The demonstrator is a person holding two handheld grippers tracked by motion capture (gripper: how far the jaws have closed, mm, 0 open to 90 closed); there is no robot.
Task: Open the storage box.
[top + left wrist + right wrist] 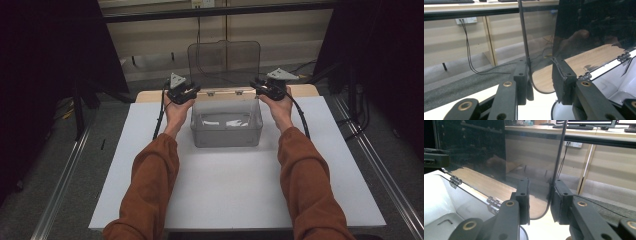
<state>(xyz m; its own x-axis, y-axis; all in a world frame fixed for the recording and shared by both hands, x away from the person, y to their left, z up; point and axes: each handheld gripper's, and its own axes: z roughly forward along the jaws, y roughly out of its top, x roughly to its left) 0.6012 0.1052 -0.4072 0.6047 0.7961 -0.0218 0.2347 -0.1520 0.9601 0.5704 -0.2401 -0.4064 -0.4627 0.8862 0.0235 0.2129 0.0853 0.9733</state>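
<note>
The left tongs (186, 92) sit at the rear left corner of a clear plastic box (226, 122) that rests on the white tabletop (240, 190). The right tongs (264, 89) sit at the rear right corner. The box lies between the two tongs, and its hinged lid (225, 60) stands upright behind it, swung open.

In the left gripper view, the left tongs (539, 82) stand parted, with a clear gap between the two black pads. The lower rounded corner of the lid (584, 30) hangs inside that gap. Its edge runs close along the left pad, but whether the pad touches it cannot be told. The other pad (562, 80) stands apart from the lid's edge. To the right of these tongs the lid's hinges (624, 57) and the white inside of the box (619, 82) show.

In the right gripper view, the right tongs (540, 200) are likewise parted. The lid's (474, 152) rounded corner sits between the pads, its dark edge lying close against the right-hand pad (560, 202); contact cannot be confirmed. The left-hand pad (523, 200) stands off from the edge. Left of these tongs two hinges (455, 180) line the box rim (471, 192).

In the high view, a hand (176, 112) holds the left tongs and another hand (281, 107) holds the right, both forearms in rust-brown sleeves (150, 190). A black cable (300, 117) trails from the right tongs across the tabletop.
</note>
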